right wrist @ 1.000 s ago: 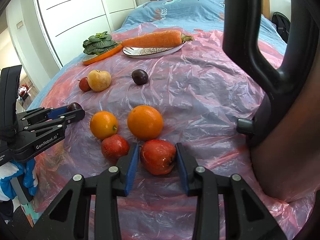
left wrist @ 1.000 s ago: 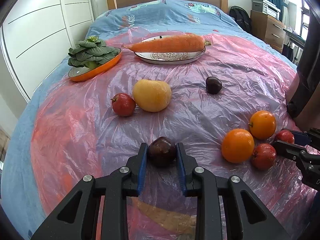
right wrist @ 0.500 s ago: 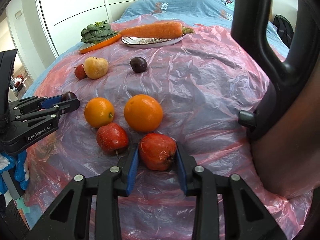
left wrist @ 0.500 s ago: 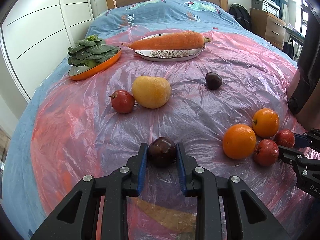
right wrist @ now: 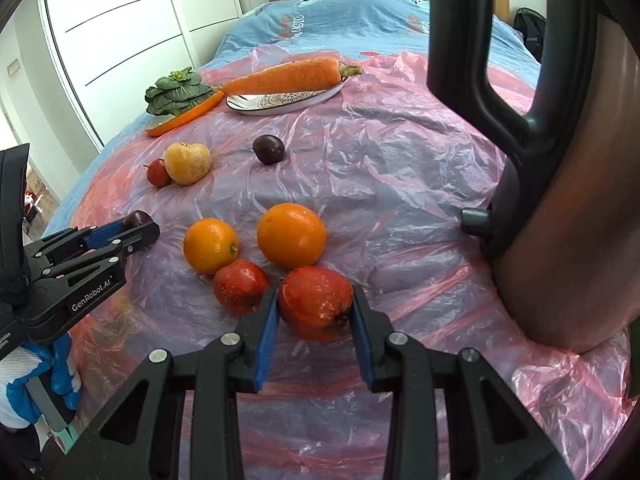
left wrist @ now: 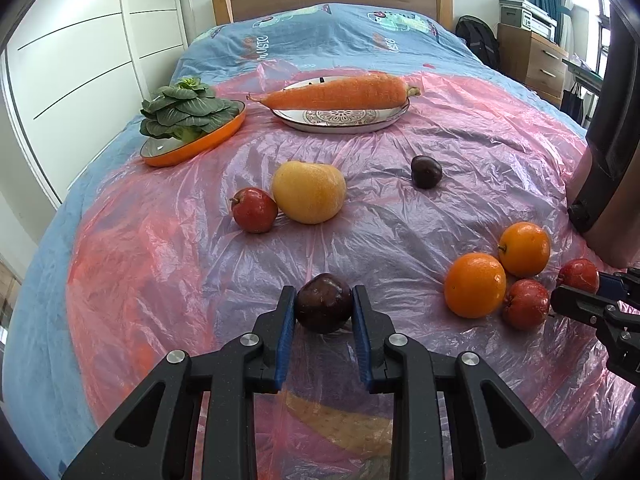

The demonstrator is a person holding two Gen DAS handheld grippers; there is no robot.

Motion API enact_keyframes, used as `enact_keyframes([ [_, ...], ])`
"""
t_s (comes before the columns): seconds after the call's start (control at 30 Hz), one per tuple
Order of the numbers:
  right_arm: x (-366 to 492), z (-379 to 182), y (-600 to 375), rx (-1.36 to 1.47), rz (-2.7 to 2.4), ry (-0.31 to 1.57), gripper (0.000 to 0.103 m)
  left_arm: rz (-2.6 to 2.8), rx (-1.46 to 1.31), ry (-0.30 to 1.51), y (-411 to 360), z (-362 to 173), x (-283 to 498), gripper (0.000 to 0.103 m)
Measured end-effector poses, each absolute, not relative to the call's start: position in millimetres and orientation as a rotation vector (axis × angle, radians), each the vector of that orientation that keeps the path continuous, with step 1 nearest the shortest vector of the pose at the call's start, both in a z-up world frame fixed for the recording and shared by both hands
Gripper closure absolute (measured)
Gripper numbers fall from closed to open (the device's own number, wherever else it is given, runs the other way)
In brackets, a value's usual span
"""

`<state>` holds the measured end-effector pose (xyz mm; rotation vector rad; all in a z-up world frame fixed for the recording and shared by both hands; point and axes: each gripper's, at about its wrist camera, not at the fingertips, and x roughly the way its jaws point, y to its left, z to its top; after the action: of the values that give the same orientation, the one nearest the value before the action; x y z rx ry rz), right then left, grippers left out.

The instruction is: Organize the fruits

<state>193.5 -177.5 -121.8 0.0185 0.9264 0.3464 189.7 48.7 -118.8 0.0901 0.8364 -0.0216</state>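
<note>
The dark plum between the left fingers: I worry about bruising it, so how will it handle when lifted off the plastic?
The dark plum looks round and glossy, so it may slip or roll if grip loosens. The left gripper pinches it at mid-height, which probably holds. The crinkled plastic sheet likely offers little grip underneath.

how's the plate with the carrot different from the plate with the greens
The carrot plate is white with a patterned centre; the greens plate is orange outside with a pale inside. The carrot lies lengthwise and overhangs its plate at both ends, while the greens sit bunched toward one side, leaving part of that plate bare. Both rest on the pink plastic sheet at the far end of the bed.
</note>
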Motion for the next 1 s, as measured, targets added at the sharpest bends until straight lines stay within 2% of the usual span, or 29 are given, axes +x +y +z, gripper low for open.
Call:
enact_keyframes([
  [0.4, 157.1, -86.4, -191.0, 0.073, 0.386, 0.881, 0.048, -0.085, 0.076, 0.792, 32.2, -86.5, 164.1, 0.080],
  [1.0, 108.5, -58.6, -303.2, 0.089, 0.210, 0.846, 0.048, -0.354, 0.124, 0.787, -102.8, -51.6, 111.7, 0.080],
])
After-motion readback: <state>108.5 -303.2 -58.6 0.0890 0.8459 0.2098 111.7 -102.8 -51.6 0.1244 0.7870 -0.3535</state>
